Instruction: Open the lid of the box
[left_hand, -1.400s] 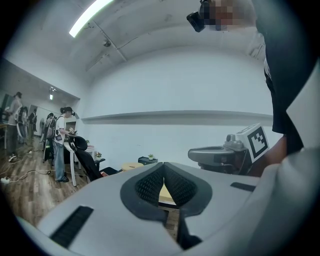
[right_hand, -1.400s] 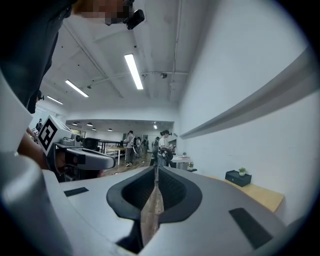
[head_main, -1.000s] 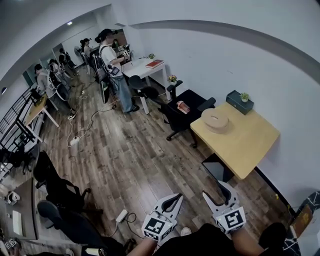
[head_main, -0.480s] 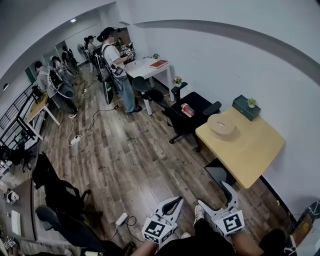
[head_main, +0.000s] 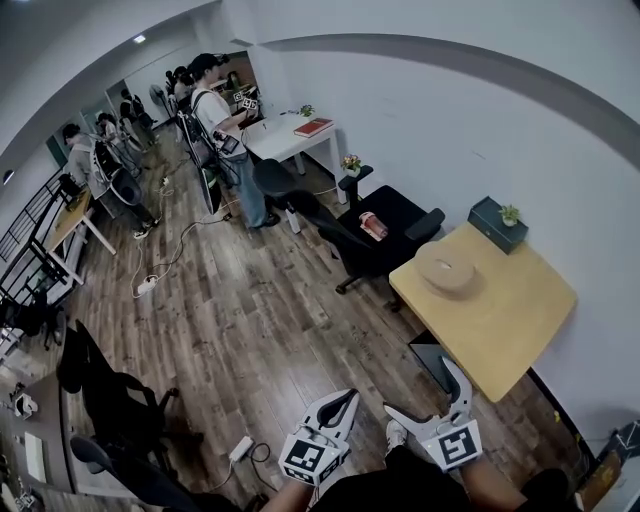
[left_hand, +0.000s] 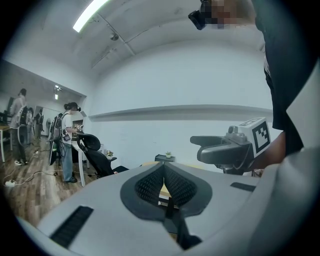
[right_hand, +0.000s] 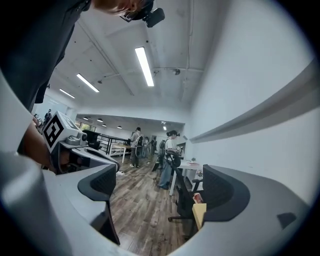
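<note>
Awaiting approach | head view: box (head_main: 445, 268), lid apparently on, near table (head_main: 520, 325) edge beside chair (head_main: 385, 232), well apart from left gripper (head_main: 345, 398) and right gripper (head_main: 420, 388) | left gripper view: jaws clenched, empty | right gripper view: jaws opening, nothing between | remaining: reach, grasp, lift lid

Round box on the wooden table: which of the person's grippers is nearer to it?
Right. The right gripper, jaws opening and empty, is near the table's front corner, short of the round box; the left gripper, shut, is further left over the floor.
</note>
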